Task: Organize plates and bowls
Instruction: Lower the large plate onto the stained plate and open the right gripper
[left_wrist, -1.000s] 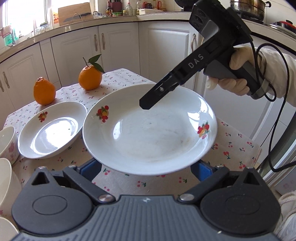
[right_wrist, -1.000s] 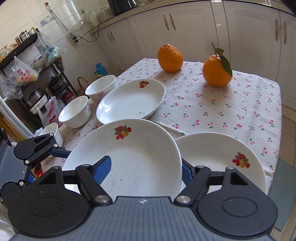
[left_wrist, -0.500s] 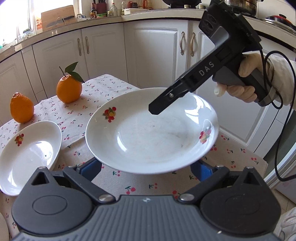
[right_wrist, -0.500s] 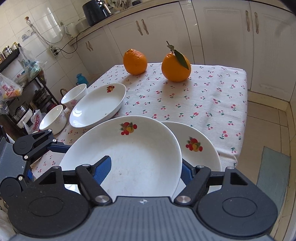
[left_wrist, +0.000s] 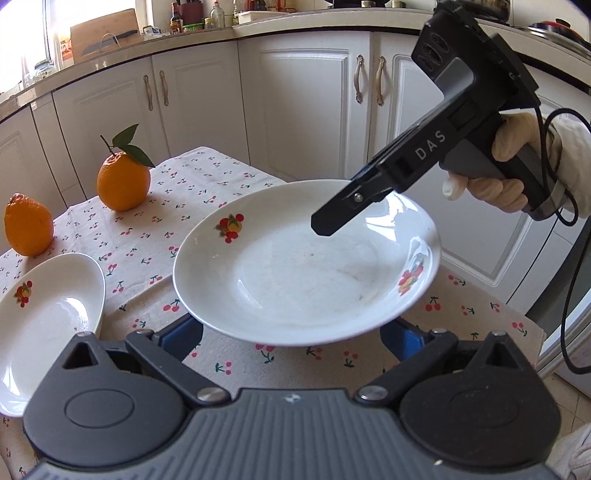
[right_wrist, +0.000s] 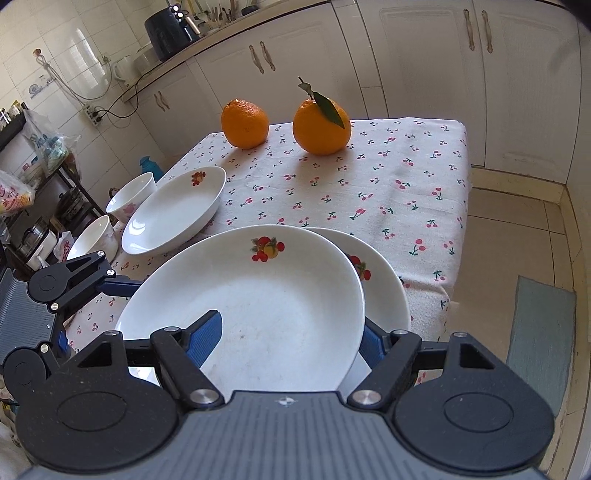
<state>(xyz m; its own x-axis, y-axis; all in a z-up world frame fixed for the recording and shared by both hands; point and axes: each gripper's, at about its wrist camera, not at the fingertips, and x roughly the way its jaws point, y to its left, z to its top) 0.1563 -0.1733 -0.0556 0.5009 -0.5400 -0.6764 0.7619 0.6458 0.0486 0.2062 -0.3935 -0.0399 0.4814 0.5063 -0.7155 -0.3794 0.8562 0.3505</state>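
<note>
1. The right gripper (right_wrist: 291, 326) pinches the upper plate (right_wrist: 277, 295) by its near rim. One blue finger (right_wrist: 207, 332) lies on the plate's inner face, and the other sits at the rim's right side, partly hidden below it.
2. A gloved hand (left_wrist: 509, 173) holds this gripper, which slants down onto the plate.
3. The upper plate is raised off the surface (right_wrist: 388, 177). It overlaps the lower plate (right_wrist: 384, 291), which rests at the near right corner of the cherry-print cloth.
4. The left gripper (left_wrist: 291, 328) has its fingers spread wide. Their tips are under the upper plate's rim on the side facing that gripper; whether they touch the plate cannot be told.
5. An oval dish (right_wrist: 173, 210) lies along the left edge of the surface.
6. Two bowls (right_wrist: 131, 195) (right_wrist: 94, 236) stand just beyond the dish at that same edge.
7. Two oranges sit side by side, close but apart, near the far edge: a plain one (right_wrist: 245, 123) and a leafy one (right_wrist: 321, 127).
</note>
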